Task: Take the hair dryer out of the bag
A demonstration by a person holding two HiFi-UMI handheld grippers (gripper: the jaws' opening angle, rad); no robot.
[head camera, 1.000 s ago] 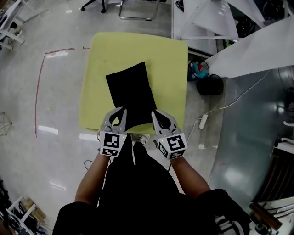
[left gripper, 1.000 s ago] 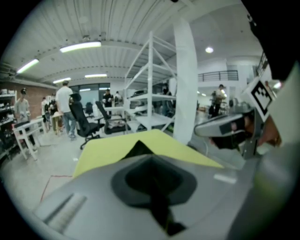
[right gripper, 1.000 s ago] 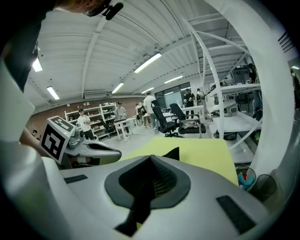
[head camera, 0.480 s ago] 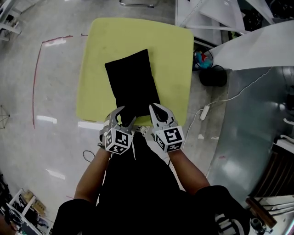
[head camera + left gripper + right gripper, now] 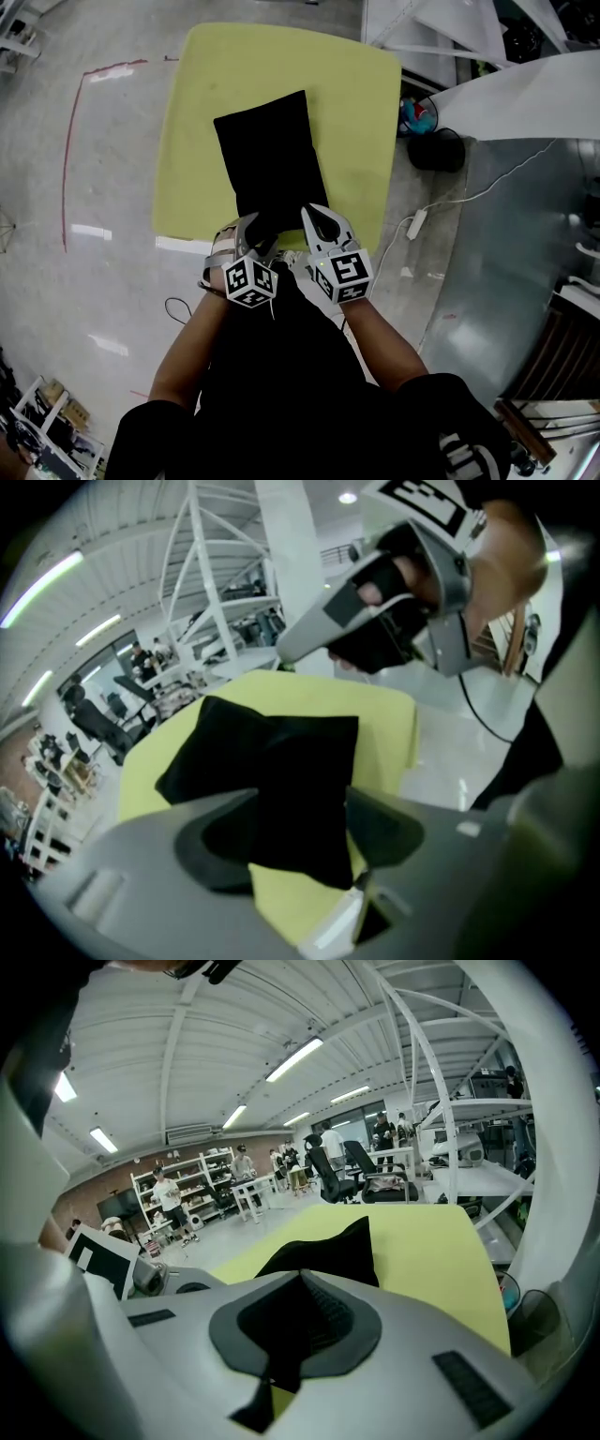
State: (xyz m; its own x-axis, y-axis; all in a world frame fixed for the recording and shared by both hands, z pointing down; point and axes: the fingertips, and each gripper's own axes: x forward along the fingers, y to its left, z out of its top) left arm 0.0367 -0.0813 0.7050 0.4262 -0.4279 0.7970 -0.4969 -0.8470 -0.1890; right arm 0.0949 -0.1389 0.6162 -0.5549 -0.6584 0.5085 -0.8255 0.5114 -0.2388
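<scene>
Head view: high above, steeply down, whole desk [image 5: 366,112] top in frame. Left gripper view: close, low, at desk's near edge. Right gripper view: low, facing room beyond. All share black bag [image 5: 267,155].

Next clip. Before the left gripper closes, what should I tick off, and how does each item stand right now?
1. The bag rests on the table: ok.
2. The left gripper is open: ok. Its jaws have just been opening, and the bag's near edge stands between them, not pressed.
3. The right gripper is shut at the bag's near edge: ok.
4. The right gripper pinches cloth: cannot tell.
5. The hair dryer is in sight: not ok, none shows outside the bag.
6. The bag's opening is found: cannot tell.
</scene>
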